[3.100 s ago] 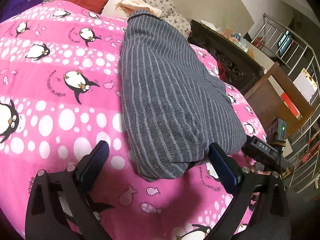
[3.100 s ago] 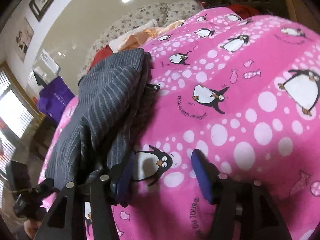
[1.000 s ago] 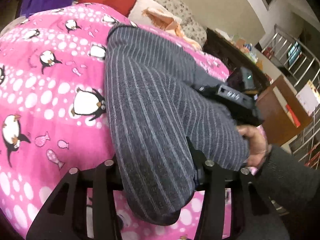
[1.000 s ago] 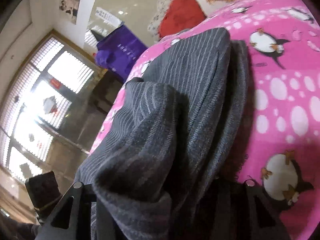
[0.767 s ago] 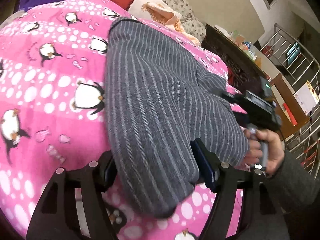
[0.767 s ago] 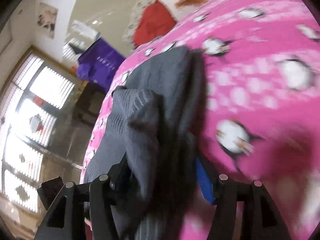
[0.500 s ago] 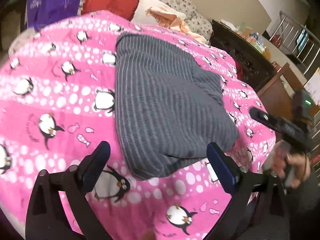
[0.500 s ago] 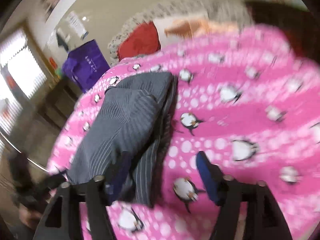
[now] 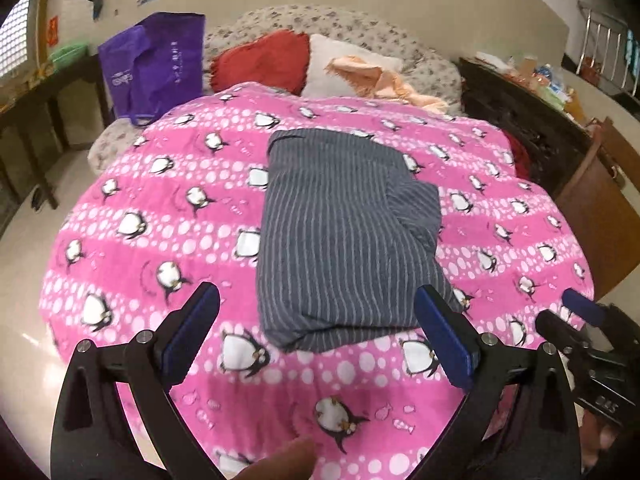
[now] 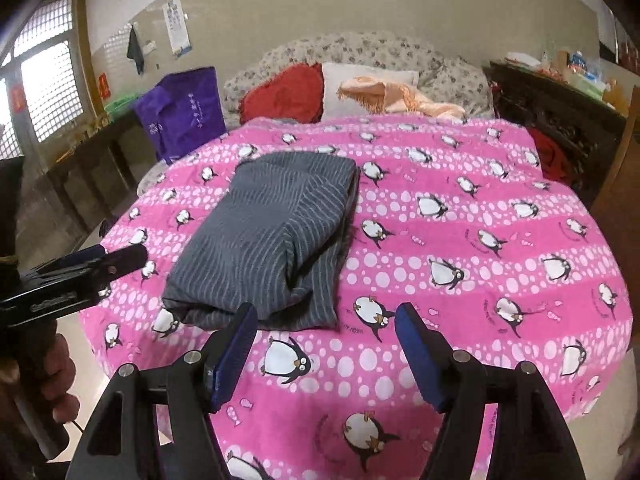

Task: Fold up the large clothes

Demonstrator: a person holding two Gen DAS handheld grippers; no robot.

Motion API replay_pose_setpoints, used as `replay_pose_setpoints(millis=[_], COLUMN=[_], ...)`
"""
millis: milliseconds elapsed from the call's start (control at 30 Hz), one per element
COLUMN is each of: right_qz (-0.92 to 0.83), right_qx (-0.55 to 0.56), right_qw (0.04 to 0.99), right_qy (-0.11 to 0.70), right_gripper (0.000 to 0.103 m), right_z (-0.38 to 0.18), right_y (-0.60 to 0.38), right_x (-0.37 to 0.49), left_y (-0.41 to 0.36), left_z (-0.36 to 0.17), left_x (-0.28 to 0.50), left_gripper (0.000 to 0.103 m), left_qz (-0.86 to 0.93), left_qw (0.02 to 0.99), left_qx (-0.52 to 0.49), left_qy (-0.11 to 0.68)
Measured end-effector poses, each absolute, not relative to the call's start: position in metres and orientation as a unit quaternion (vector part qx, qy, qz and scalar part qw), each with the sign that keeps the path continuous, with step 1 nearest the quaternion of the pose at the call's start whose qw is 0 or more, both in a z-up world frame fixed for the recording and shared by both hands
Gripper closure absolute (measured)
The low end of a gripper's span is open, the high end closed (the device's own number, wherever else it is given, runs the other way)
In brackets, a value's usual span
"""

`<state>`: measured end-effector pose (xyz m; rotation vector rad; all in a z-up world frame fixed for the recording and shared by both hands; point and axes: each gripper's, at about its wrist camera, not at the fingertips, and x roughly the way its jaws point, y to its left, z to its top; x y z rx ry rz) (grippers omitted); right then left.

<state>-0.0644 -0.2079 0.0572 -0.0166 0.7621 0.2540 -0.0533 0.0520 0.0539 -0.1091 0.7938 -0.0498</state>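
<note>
A grey striped garment (image 9: pixel 340 236) (image 10: pixel 272 236) lies folded into a thick rectangle on the pink penguin blanket (image 9: pixel 152 216) (image 10: pixel 460 240). My left gripper (image 9: pixel 318 320) hangs open above the blanket's near edge, its blue pads wide apart and nothing between them. My right gripper (image 10: pixel 326 330) is open too, raised in front of the bundle's near end, clear of the cloth. Each gripper shows in the other's view: the right one (image 9: pixel 580 332) at the lower right, the left one (image 10: pixel 80 272) at the left, held by a hand (image 10: pixel 52 376).
Red (image 9: pixel 260 60) and white cushions and a peach cloth (image 9: pixel 380 80) lie at the head of the bed. A purple bag (image 9: pixel 156 64) stands at the left. Dark wooden furniture (image 9: pixel 532 120) lines the right side. Tiled floor (image 9: pixel 24 264) surrounds the bed.
Both grippers let go of the striped garment, opened and pulled back and up from the bed. The bundle now rests alone on the blanket.
</note>
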Motion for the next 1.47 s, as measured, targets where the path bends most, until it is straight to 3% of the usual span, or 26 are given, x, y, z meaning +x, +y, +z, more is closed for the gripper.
replay_pose_setpoints(millis=[433,1467], right_qz=[0.129,0.147], right_qx=[0.004,0.008], right_qw=[0.928,0.919], right_qy=[0.349,0.365], right_gripper=[0.034,0.034], right_z=[0.075,0.063], right_y=[-0.211,-0.201], right_x=[-0.085,-0.072], left_y=[0.033,0.027], left_z=[0.073,0.037], left_x=[-0.078,-0.06], left_gripper=[0.005,0.005], left_qz=[-0.022,-0.012], left_qw=[0.924,0.906], left_qx=[-0.027,-0.02], left_qy=[0.381,0.422])
